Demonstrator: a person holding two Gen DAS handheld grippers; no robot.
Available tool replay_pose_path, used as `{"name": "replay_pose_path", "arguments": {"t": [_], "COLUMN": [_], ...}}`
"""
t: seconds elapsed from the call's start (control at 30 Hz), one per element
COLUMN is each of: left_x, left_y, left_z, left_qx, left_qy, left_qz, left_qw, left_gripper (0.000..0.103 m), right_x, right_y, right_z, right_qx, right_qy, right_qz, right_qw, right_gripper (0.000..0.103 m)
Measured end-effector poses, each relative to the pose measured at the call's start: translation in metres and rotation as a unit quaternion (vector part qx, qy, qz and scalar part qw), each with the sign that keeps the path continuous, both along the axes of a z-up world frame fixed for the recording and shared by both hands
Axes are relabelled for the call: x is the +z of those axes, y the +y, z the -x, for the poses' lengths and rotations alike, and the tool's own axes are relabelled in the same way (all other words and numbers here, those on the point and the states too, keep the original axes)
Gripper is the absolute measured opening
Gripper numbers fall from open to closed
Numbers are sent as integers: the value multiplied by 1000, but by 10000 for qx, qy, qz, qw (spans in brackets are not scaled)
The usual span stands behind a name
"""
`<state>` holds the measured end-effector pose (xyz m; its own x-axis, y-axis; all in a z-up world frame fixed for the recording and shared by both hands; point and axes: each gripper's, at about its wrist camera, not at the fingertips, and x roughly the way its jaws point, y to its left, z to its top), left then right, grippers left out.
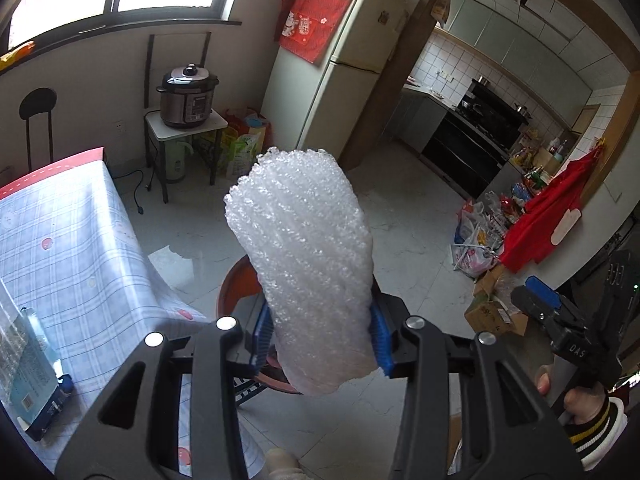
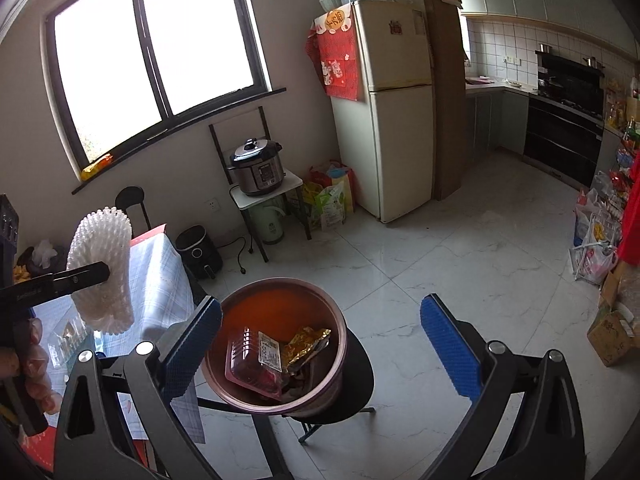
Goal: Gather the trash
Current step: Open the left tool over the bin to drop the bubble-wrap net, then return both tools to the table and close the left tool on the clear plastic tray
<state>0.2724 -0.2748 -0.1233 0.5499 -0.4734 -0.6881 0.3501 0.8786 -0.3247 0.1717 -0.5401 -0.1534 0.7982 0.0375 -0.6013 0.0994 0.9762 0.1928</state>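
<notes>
Daylight pours through the window, whose panes are blown out to plain white in both views. Away from the window, the wall around it reads dim and grey. Opposite the window, the tiled floor carries a soft pale sheen, with a brighter reflected patch in the left wrist view. Shadows are faint and diffuse. Both pictures are sharp at the centre; straight lines near the window bow strongly, and the corners fall into black fisheye vignette.
</notes>
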Motion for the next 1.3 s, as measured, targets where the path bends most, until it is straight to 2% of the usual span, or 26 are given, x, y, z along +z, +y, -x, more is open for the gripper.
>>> {"name": "replay_pose_path", "arguments": {"t": [0.13, 0.17, 0.23, 0.27, 0.3, 0.4, 0.53, 0.7, 0.83, 0.97, 1.07, 1.3], "left_x": [-15, -17, -19, -19, -18, -10, 0, 15, 26, 33, 37, 44], "left_y": [-33, -41, -54, -59, -65, -69, -52, -9, 41, 106, 162, 283], "left_z": [-21, -25, -34, -37, -38, -39, -32, -19, 2, 30, 55, 121], "left_qx": [-133, -159, -229, -258, -294, -308, -76, 376, 861, 1476, 2033, 3411], "left_qy": [72, 58, -45, -127, -222, -409, -557, -672, -862, -1021, -1099, -1145], "left_qz": [-137, -141, -159, -180, -213, -410, -432, -470, -492, -692, -770, -710], "left_qw": [9998, 9998, 9996, 9994, 9991, 9978, 9975, 9959, 9913, 9813, 9699, 9303], "left_gripper": [45, 49, 70, 85, 87, 93, 97, 97, 97, 97, 97, 97], "right_x": [-7, -9, -12, -13, -15, -16, -16, -14, -9, -8, -8, -7], "right_y": [-13, -16, -21, -23, -25, -27, -23, -8, 14, 43, 68, 142], "right_z": [6, 8, 9, 9, 10, 10, 9, -1, -11, -19, -26, -42], "right_qx": [-139, -169, -215, -235, -251, -285, -266, -123, 48, 266, 517, 1209], "right_qy": [68, 86, 128, 150, 171, 187, 159, 84, -1, -33, 5, 169], "right_qz": [0, -3, -17, -19, -21, -31, -81, -183, -235, -335, -385, -313], "right_qw": [9999, 9998, 9997, 9996, 9995, 9994, 9995, 9997, 9997, 9991, 9979, 9920], "right_gripper": [98, 98, 98, 98, 98, 98, 98, 98, 98, 98, 98, 98]}}
